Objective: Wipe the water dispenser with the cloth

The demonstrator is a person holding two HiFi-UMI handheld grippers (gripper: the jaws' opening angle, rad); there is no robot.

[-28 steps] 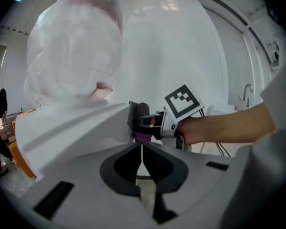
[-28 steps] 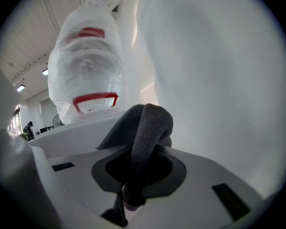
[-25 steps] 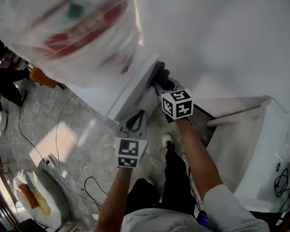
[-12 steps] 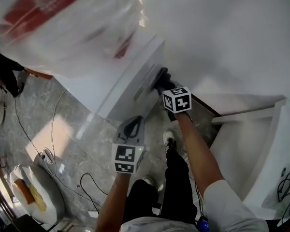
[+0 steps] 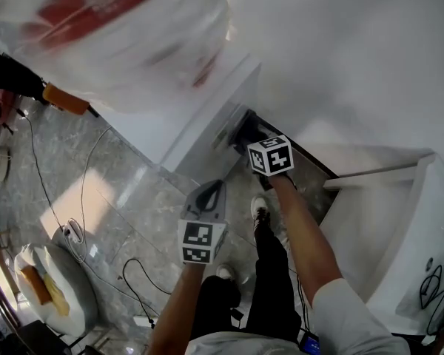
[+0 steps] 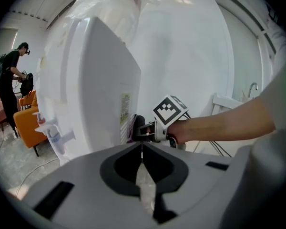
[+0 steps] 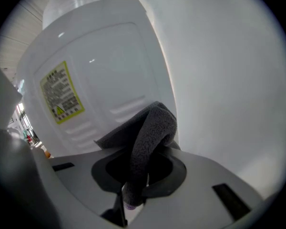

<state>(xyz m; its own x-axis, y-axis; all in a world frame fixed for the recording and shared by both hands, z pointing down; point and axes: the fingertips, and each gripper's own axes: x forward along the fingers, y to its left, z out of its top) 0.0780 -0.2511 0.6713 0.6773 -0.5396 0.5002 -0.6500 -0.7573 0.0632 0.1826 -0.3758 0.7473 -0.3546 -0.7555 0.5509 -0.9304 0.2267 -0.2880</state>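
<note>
Cloth (image 7: 150,128), clenched in the right gripper (image 7: 132,192), has slid lower down the water dispenser (image 7: 105,75) panel, so wiping looks under way. Left gripper (image 6: 142,159) stays closed on nothing.

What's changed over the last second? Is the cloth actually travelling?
The right tongs drew the grey cloth down the white panel of the water dispenser, away from its top corner. Grips unchanged: right still shut on the cloth; left tongs still shut, empty, off the dispenser.
</note>
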